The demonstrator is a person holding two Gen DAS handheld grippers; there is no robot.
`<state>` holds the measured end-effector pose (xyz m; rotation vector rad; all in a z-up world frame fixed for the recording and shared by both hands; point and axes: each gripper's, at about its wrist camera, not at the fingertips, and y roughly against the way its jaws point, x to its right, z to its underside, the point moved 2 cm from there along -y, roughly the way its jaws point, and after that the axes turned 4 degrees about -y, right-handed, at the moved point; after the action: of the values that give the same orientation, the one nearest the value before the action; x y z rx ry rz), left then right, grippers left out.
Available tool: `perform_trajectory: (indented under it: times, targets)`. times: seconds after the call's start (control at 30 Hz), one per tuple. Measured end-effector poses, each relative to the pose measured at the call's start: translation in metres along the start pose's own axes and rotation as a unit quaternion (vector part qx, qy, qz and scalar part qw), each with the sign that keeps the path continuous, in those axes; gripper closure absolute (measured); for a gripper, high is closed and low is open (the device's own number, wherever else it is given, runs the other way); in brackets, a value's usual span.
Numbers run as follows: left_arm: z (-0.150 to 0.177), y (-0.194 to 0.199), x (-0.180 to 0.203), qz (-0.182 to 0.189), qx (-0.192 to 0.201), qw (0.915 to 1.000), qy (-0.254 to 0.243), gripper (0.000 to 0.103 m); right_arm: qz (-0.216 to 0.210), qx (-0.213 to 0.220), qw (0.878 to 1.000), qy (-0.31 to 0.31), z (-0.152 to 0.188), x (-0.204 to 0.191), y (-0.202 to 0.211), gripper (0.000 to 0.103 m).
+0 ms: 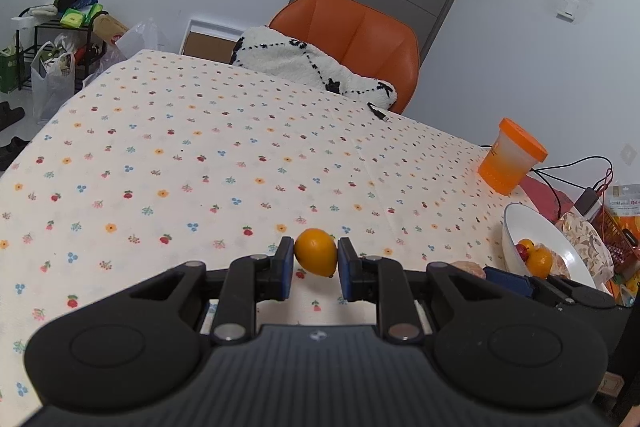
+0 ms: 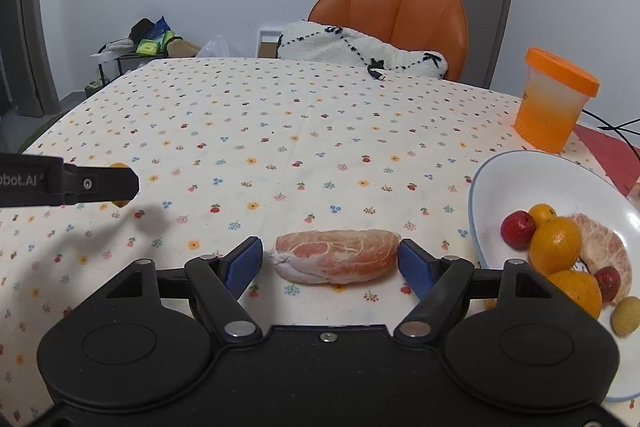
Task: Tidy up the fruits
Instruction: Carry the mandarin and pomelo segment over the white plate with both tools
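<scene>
While both devices work over the flowered surface (image 2: 304,131), each has a fruit between its pads; the white bowl (image 2: 560,175) serves as landmark throughout. The left hand-held gripper (image 1: 316,261) is closed on a small orange citrus (image 1: 316,257), pads touching its two sides; the fruit appears lifted clear of the cloth, though contact underneath cannot be confirmed; it lies well to the left of the bowl. The citrus is slightly oval, its long axis running roughly across the jaws, its pointed end turned down and towards the bowl side.

The right hand-held gripper (image 2: 331,259) stands open, straddling a peeled pomelo segment (image 2: 336,257) that rests on the surface just left of the bowl; the bowl-side pad sits at or very near the segment's tip, the other pad stands slightly apart. The segment's long axis lies across the view, in line with the closing direction, blunt end towards the bowl, tapered end away from it; closing would therefore press it end to end, a grip judged soft and liable to buckle.

The bowl already holds oranges (image 2: 555,245), red fruits (image 2: 518,229), another pomelo piece (image 2: 600,243) and a small green fruit (image 2: 626,315); the right device is much the nearer to it; an orange-lidded cup (image 2: 554,99) stands beyond the bowl.
</scene>
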<state>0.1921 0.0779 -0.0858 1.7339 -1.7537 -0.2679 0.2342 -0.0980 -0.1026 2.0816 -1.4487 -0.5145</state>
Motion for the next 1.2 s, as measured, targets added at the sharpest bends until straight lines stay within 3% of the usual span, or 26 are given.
perform_trajectory:
  times: [0.13,0.2,0.37,0.63,1.2]
  targets:
    - [-0.002,-0.004,0.001,0.006,0.003,1.0,-0.005,0.082,0.0,-0.001,1.0,0.001,-0.003,0.001,-0.005,0.027]
    - [-0.003,-0.006,0.002,0.008,0.004,0.9999,-0.007,0.082,0.003,0.003,1.0,0.002,-0.004,0.002,-0.005,0.035]
    - [-0.003,-0.005,0.003,0.012,0.007,0.9999,-0.005,0.082,-0.005,0.01,1.0,0.008,-0.001,0.0,-0.001,0.039]
    - [0.001,0.005,0.009,0.012,0.012,0.9998,-0.013,0.082,-0.027,0.038,0.999,-0.013,-0.007,0.001,0.02,0.039]
    - [0.005,0.033,0.054,0.037,0.031,0.9979,-0.043,0.082,-0.009,0.102,0.994,-0.048,-0.003,0.037,0.084,0.039]
